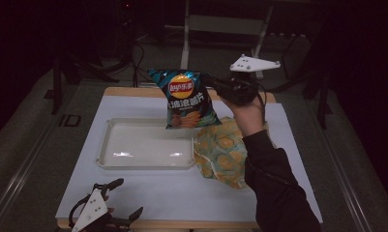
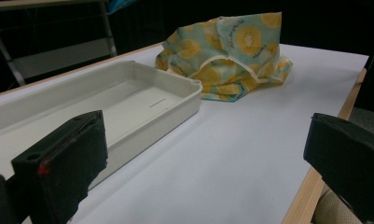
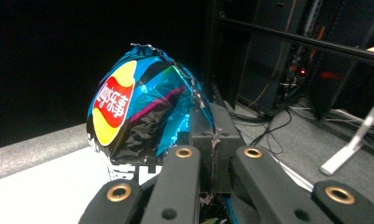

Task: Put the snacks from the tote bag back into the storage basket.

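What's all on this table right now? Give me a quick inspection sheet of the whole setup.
Surface: white table top, wooden edge.
Job's things: chip bag held in the air above the empty white tray.
Clutter: yellow-patterned cloth bunched beside the tray.
Grippers: right gripper shut on the chip bag's edge; left gripper open, at the near table edge.
Cables: dark leads on the floor behind the table.
Surroundings: dim room, metal frames.

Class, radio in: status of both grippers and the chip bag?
Right gripper shut on chip bag, held above tray. Left gripper open, idle. Cloth bag beside tray.
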`<state>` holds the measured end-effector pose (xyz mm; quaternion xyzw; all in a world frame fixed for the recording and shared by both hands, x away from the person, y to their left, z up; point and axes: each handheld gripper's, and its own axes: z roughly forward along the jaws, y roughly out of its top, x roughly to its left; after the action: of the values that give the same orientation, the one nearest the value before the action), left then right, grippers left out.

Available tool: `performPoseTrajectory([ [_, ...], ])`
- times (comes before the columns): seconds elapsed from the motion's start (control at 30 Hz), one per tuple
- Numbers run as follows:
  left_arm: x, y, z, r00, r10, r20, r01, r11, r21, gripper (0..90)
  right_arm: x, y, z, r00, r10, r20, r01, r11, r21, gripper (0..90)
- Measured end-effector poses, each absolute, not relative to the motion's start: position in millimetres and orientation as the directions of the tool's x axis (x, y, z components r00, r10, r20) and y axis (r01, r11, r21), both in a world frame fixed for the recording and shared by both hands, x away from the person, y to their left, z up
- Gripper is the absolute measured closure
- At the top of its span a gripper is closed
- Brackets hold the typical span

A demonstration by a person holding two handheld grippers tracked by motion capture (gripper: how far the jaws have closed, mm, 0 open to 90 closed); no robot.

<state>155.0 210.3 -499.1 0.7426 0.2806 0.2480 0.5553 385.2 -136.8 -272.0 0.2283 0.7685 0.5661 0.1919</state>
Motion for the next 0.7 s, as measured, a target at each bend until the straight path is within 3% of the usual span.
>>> performPoseTrajectory([
  [0.7,154,212,-499,0.715,0.695,0.068,0.137,-0.235,0.962,0.2,383,-61,-288,-0.850,0.526,0.002,0.144,0.230,0.962,90.0],
])
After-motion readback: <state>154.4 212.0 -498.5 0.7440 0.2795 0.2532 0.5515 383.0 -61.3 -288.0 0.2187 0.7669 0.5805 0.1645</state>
